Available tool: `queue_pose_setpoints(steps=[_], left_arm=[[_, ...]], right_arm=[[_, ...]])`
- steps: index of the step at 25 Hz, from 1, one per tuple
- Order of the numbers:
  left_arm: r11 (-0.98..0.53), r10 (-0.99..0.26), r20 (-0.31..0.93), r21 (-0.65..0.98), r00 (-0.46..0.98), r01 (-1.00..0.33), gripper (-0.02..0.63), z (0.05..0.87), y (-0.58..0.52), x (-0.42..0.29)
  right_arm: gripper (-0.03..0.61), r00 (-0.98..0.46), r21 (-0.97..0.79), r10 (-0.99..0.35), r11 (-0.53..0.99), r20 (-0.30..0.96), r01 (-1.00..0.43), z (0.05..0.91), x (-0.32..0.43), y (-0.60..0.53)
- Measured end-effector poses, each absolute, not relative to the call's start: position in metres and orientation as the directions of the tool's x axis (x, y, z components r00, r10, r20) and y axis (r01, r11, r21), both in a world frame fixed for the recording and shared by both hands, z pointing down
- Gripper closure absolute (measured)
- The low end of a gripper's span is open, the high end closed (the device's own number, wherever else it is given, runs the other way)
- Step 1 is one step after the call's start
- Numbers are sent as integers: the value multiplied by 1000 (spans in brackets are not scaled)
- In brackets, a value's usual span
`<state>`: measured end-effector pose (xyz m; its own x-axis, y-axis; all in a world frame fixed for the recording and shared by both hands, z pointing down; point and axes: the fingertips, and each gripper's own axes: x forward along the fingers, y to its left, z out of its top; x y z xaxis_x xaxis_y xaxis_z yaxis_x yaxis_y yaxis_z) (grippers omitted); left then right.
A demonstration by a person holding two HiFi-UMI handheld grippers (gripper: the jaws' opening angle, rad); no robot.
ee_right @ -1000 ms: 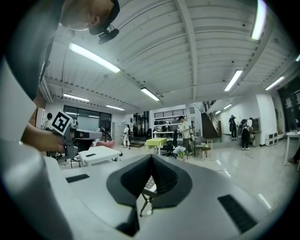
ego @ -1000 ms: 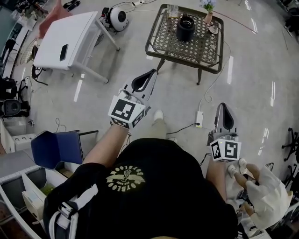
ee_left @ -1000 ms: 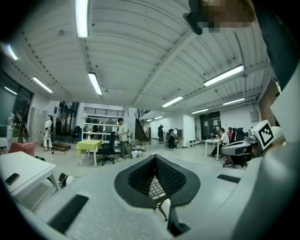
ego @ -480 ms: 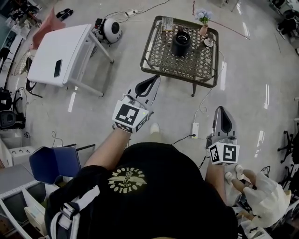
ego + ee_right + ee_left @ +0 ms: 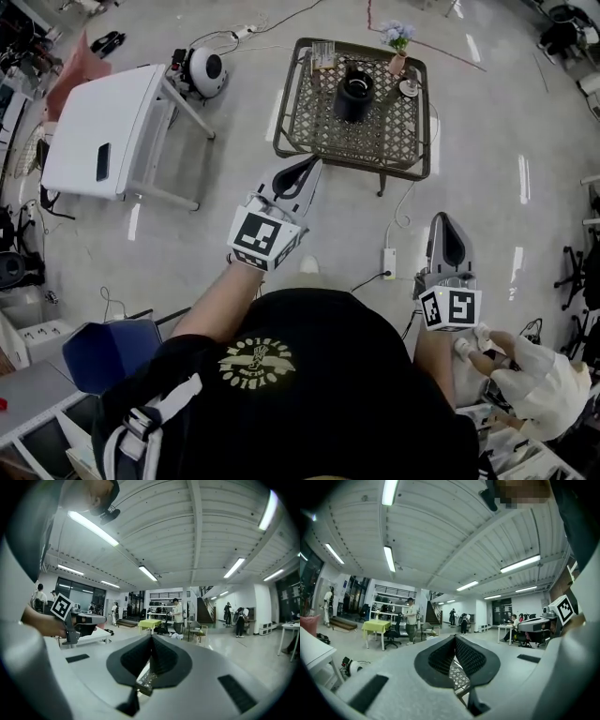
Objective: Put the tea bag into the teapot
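A black teapot (image 5: 354, 94) stands on a wire-mesh table (image 5: 319, 141) at the top of the head view. Around it are a glass (image 5: 323, 54), a small flower vase (image 5: 396, 42) and a small dish (image 5: 410, 87). I cannot make out a tea bag in any view. My left gripper (image 5: 309, 161) is held above the floor, short of the table's near edge, pointing at it. Its jaws are shut and empty (image 5: 454, 638), and the mesh shows through the slot below the tips. My right gripper (image 5: 444, 217) hangs farther back on the right, shut with nothing held (image 5: 151, 637).
A white table (image 5: 103, 131) stands at the left with a round white device (image 5: 204, 67) on the floor beside it. A power strip (image 5: 388, 262) and its cable lie on the floor between me and the wire table. A blue bin (image 5: 103, 352) is at the lower left.
The wire table has slid lower in the head view, closer to the grippers, as the person moves towards it. Both grippers stay shut; the left has edged up towards the table.
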<state>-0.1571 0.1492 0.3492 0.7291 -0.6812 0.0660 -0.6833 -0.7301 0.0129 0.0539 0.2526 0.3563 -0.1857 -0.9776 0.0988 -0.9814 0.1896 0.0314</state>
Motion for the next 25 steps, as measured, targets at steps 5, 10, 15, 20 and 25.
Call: queue_pose_setpoints(steps=[5, 10, 15, 20, 25], left_arm=[[-745, -664, 33, 46, 747, -665, 618, 338, 132, -155], [-765, -642, 22, 42, 766, -642, 618, 337, 133, -155], [-737, -672, 38, 60, 739, -673, 618, 348, 130, -179], [-707, -701, 38, 95, 712, -701, 618, 355, 125, -195], [-693, -714, 49, 92, 698, -715, 618, 360, 116, -204]], right_arm=[[574, -142, 88, -985, 151, 98, -985, 343, 51, 253], [574, -109, 96, -989, 118, 99, -988, 337, 57, 251], [574, -135, 92, -986, 144, 101, -985, 337, 45, 242], [574, -168, 84, -978, 179, 122, -980, 339, 36, 234], [574, -183, 47, -976, 190, 122, -981, 339, 34, 213]])
